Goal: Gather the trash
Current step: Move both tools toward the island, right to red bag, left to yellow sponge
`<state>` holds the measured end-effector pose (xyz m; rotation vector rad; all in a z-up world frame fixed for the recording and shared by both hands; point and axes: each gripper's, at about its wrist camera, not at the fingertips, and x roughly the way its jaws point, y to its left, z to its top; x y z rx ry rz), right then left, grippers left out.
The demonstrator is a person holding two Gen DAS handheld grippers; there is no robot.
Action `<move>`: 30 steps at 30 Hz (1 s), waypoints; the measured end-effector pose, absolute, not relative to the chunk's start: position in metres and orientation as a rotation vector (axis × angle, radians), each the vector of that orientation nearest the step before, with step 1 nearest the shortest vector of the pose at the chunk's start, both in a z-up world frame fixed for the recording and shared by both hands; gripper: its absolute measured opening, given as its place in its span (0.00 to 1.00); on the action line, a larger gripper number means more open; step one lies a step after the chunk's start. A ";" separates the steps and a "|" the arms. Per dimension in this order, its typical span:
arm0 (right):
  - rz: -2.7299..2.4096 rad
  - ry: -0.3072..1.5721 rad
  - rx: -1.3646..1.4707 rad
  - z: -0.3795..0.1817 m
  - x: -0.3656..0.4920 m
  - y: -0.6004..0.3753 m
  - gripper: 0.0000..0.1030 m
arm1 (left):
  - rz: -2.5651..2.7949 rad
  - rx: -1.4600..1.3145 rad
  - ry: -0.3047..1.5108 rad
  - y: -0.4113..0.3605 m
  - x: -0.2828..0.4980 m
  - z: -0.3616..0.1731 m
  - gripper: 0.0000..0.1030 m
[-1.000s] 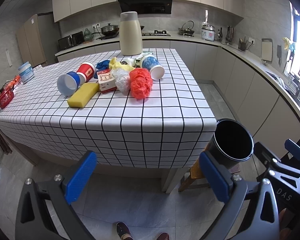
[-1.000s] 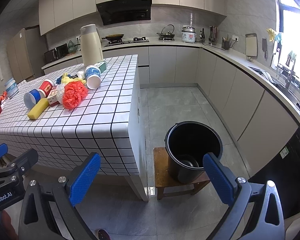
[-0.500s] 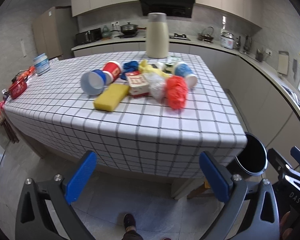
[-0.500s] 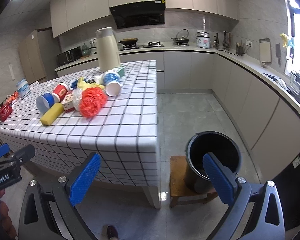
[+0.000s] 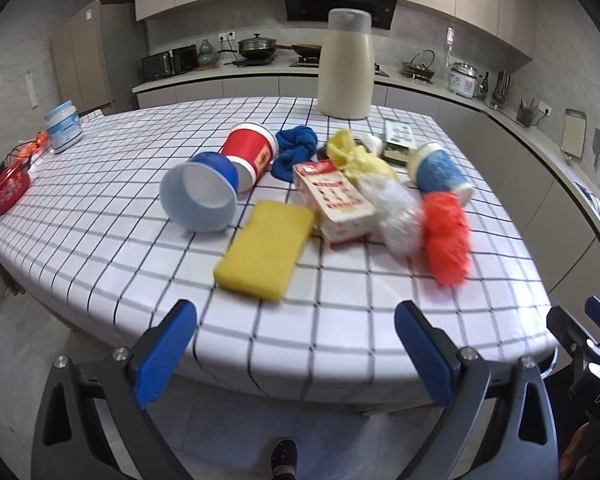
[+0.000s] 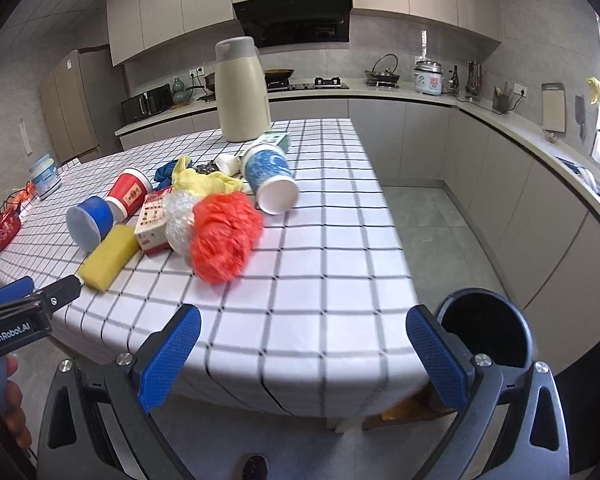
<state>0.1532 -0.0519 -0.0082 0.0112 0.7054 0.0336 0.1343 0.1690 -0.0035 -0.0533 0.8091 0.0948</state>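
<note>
spongy yellow block beside crinkled red bag

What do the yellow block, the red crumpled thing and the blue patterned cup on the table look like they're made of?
Yellow block: likely foam sponge, matte, with soft rounded edges.
Red crumpled thing: probably a thin plastic bag, bunched into many fine creases; motion blur leaves that open.
Blue patterned cup: seemingly paper, with a printed matte wall, white inside and a rolled rim, lying on its side.
</note>
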 end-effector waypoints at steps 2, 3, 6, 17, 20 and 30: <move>0.033 0.715 0.021 -0.011 0.170 -0.041 1.00 | 0.081 -0.056 0.823 0.178 0.151 -0.008 0.96; 0.032 0.720 0.023 -0.013 0.177 -0.037 1.00 | 0.071 -0.058 0.829 0.181 0.156 -0.010 0.96; 0.033 0.731 0.033 -0.018 0.197 -0.023 1.00 | 0.043 -0.051 0.850 0.188 0.172 -0.017 0.95; 0.036 0.779 0.043 -0.036 0.250 0.005 0.97 | -0.037 -0.035 0.915 0.193 0.207 -0.040 0.83; 0.045 0.801 0.048 -0.043 0.261 0.007 0.90 | -0.054 -0.051 0.912 0.195 0.207 -0.040 0.82; 0.090 0.841 0.054 -0.055 0.277 0.015 0.55 | -0.048 -0.039 0.891 0.201 0.203 -0.037 0.52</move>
